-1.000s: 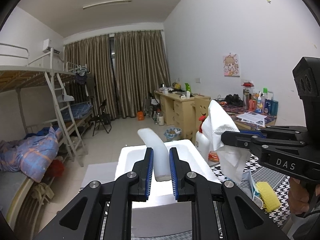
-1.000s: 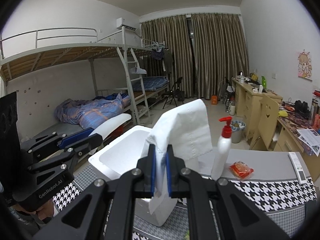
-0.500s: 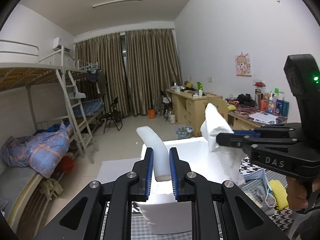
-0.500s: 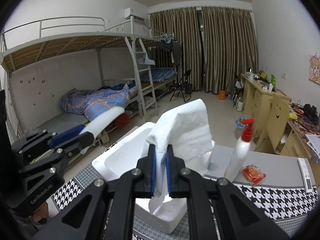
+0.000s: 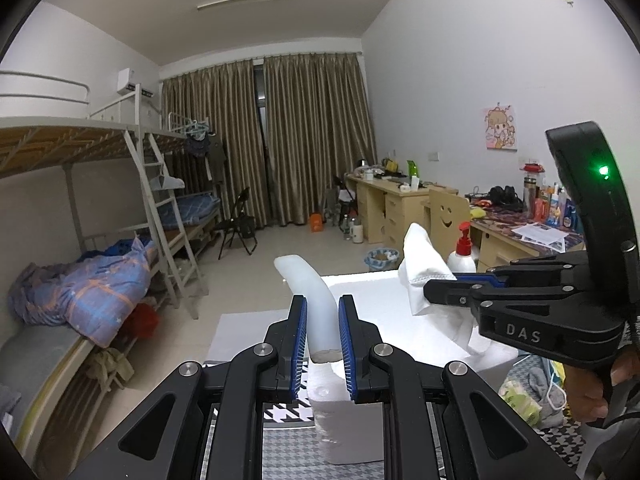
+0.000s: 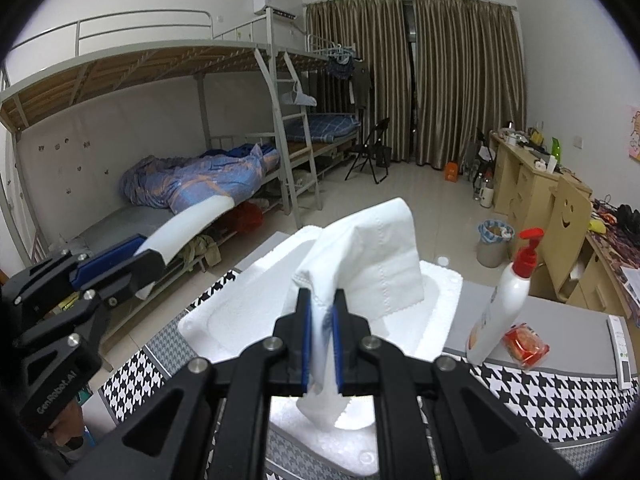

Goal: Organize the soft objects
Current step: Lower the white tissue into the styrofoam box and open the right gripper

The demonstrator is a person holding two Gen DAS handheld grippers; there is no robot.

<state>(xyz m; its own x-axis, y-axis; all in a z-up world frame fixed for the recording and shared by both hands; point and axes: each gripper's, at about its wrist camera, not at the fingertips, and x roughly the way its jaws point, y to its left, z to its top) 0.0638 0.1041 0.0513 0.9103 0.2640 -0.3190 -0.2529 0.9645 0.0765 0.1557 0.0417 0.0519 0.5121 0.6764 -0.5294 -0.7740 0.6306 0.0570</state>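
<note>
Here the left hand-held gripper [image 5: 323, 336] is clamped on a pale white foam strip [image 5: 310, 300], its blue pads pressing on both sides near the strip's lower end. The strip is smooth, matte and slightly translucent, thick with a rounded far tip and a rough-cut near end. Its long axis runs away from the gripper, rising and curving to the left in the left wrist view; in the right wrist view the same strip [image 6: 188, 236] arcs up and to the right toward the bunk bed [image 6: 168, 128].

The right hand-held gripper [image 6: 321, 334] is closed narrowly on a white tissue [image 6: 372, 256]. The tissue is thin, soft and crumpled into loose folds, with a faint embossed stitch line along its edges. Most of it stands above the pads, its upper corner pointing up and away, while a shorter tail hangs below them. From the left wrist view the tissue [image 5: 420, 268] rises to a blunt peak above the right gripper's fingers.

Both pieces are held in the air over an open white foam box [image 6: 224, 320], which sits on the bench [image 6: 560, 392] covered with a black-and-white houndstooth cloth. Just beside the box on the right stands an upright white pump bottle with a red top [image 6: 508, 304], and an orange-red packet [image 6: 526, 344] lies at its base.
</note>
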